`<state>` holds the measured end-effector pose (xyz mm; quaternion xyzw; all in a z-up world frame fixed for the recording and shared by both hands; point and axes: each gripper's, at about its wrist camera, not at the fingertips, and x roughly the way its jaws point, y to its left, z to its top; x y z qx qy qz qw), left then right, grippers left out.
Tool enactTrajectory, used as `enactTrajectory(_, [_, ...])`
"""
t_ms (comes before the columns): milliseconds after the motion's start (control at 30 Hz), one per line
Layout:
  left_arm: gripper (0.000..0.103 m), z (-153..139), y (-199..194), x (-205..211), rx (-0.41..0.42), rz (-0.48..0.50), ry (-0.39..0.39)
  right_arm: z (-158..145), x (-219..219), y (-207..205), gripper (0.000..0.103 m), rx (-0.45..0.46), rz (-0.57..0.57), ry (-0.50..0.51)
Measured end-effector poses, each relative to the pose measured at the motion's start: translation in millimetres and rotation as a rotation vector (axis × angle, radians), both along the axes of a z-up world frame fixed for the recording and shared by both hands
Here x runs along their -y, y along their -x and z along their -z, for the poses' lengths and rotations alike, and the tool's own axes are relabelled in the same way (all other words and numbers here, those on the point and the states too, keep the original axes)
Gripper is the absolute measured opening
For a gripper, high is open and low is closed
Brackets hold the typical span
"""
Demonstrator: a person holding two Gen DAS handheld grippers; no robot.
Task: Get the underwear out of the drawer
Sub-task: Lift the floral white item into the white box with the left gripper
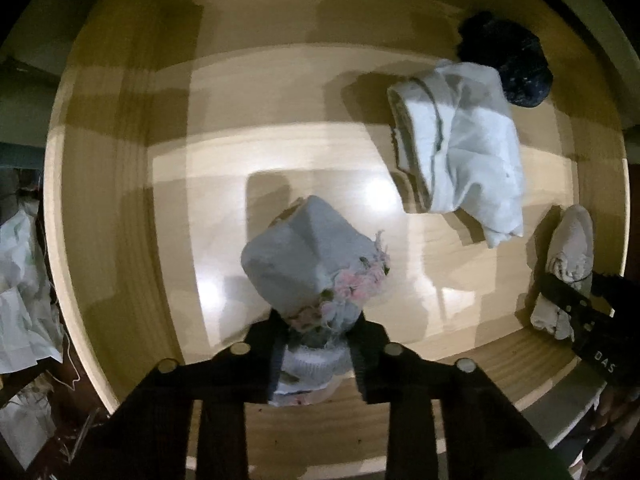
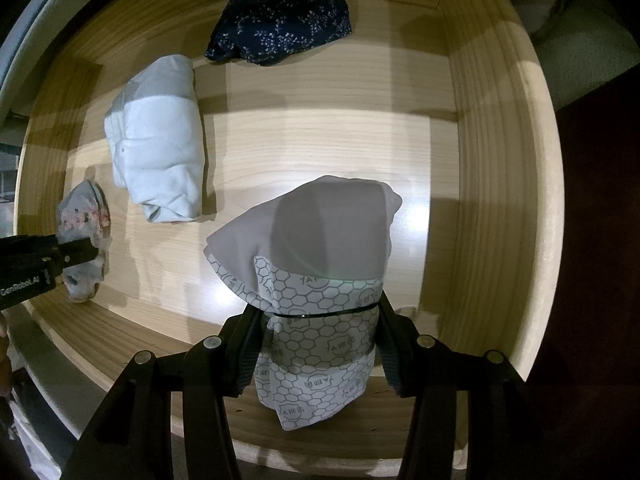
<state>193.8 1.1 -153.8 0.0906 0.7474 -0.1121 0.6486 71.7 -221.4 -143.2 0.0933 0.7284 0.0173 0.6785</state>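
Inside the pale wooden drawer (image 2: 500, 128), both grippers point down over its floor, each one gripping a garment. Nearest the front wall of the drawer, the right gripper (image 2: 316, 344) has its black jaws pinching a folded grey piece of underwear with a white hexagon-printed waistband (image 2: 320, 264), the fabric bunched between the pads. Also by the front wall, toward the drawer's left end, the left gripper (image 1: 316, 356) has its jaws pressed onto a light grey-blue bundle of underwear trimmed with pink floral lace (image 1: 300, 264); no earlier view is given to compare. Farther in, near the middle of the drawer floor, lies a rolled white cotton garment (image 2: 160, 140), touched by neither gripper. Beyond it, close to the drawer's back wall, sits a crumpled navy garment with small white floral print (image 2: 280, 20).
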Motion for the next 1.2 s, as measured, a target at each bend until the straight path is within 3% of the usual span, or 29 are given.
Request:
enactTrajectory(167, [0.023,-22,12,2,0.048,0.017,0.014,0,0,-1,0.047,0.001,0.000,-0.001])
enactTrajectory(367, [0.023,-59,43,11,0.135,0.116,0.040,1,0,0,0.047,0.000,-0.001,0.000])
enactTrajectory(467, [0.023,-85,61,16,0.213,0.174,0.077,0,-1,-1,0.047,-0.002,-0.001,0.001])
enactTrajectory(567, [0.023,-115,83,24,0.347,0.235,0.123,0,-1,-1,0.047,-0.001,-0.001,0.001])
enactTrajectory(733, [0.023,-173,78,22,0.549,0.284,0.197,0,-2,-2,0.047,-0.001,0.000,0.001])
enactTrajectory(933, [0.023,-253,71,18,0.748,0.259,0.315,1,-4,-3,0.047,0.002,0.003,-0.002])
enactTrajectory(1100, [0.023,-314,44,22,0.872,0.219,0.354,0,-1,-2,0.047,0.003,0.002,-0.003])
enactTrajectory(1200, [0.023,-332,20,30,0.914,0.189,0.371,0,-1,-2,0.047,0.004,0.002,-0.004])
